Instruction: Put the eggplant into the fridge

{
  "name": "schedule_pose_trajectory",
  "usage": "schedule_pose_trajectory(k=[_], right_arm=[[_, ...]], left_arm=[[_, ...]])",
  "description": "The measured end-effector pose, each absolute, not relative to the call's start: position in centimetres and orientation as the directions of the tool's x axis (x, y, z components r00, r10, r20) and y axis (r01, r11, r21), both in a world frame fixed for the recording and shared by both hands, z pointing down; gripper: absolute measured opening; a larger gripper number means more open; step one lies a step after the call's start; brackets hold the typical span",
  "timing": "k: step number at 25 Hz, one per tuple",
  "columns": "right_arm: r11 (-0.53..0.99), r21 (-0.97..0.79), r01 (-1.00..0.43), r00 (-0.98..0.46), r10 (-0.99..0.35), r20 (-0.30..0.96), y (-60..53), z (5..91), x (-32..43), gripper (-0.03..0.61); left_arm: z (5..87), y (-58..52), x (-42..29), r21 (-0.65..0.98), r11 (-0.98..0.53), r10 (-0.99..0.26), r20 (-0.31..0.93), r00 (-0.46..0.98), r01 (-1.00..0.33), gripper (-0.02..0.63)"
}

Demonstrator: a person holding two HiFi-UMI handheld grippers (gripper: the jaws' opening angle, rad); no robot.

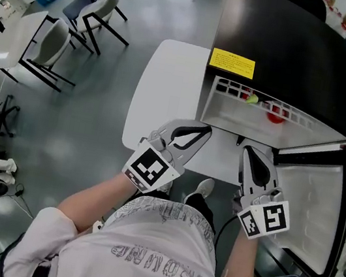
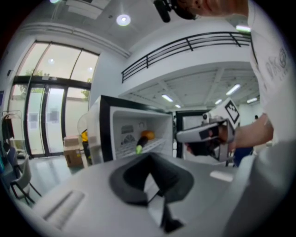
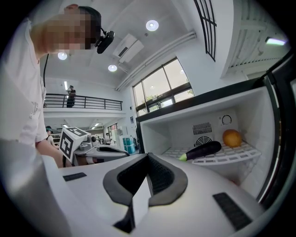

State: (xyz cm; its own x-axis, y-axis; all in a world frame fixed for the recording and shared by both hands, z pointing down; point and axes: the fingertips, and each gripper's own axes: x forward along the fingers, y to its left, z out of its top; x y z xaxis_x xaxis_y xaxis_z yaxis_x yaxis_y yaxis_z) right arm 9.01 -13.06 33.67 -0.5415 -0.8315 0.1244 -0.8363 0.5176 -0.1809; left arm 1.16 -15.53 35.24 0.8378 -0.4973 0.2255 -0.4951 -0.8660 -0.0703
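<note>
Fingers [image 2: 133, 178] shut and empty on left gripper [image 1: 206, 130] and right gripper [image 1: 249, 149] alike, eggplant [image 3: 202, 150] already lying on the wire shelf [image 3: 237, 155] of the fridge [image 3: 185, 126] beside the orange [image 3: 231, 138], ahead of both, long axis roughly across that shelf, right gripper seemingly nearer.

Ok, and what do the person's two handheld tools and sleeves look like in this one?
Both the left tool and right tool have light grey moulded bodies with dark grey padded fingers, and each carries a white cube with black square markers. A thin black cable runs beside the right one. The person wears a pale short-sleeved T-shirt with grey printed lettering.
</note>
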Motion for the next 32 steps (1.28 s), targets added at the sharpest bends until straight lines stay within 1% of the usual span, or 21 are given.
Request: schedule_pose_trajectory(k=[4, 13, 19, 32], right_arm=[[0.52, -0.175, -0.836, -0.543, -0.83, 0.126, -13.2, 33.72, 9.12, -0.006], [0.521, -0.169, -0.837, -0.543, -0.829, 0.131, -13.2, 33.71, 9.54, -0.006], [0.52, -0.175, -0.836, -0.544, -0.827, 0.142, -13.47, 34.09, 9.84, -0.006], [0.518, -0.179, -0.837, -0.543, -0.827, 0.144, -13.47, 33.98, 9.97, -0.006]], left_arm=[[35.27, -15.31, 1.46, -0.058, -0.88, -0.473, 0.214, 0.855, -0.472, 0.007], [35.54, -16.04, 0.82, -0.039, -0.871, -0.486, 0.223, 0.845, -0.49, 0.006], [35.61, -15.91, 1.09, -0.029, -0.884, -0.461, 0.212, 0.862, -0.466, 0.006], [35.25, -16.05, 1.15, -0.032, -0.882, -0.465, 0.208, 0.861, -0.469, 0.006]])
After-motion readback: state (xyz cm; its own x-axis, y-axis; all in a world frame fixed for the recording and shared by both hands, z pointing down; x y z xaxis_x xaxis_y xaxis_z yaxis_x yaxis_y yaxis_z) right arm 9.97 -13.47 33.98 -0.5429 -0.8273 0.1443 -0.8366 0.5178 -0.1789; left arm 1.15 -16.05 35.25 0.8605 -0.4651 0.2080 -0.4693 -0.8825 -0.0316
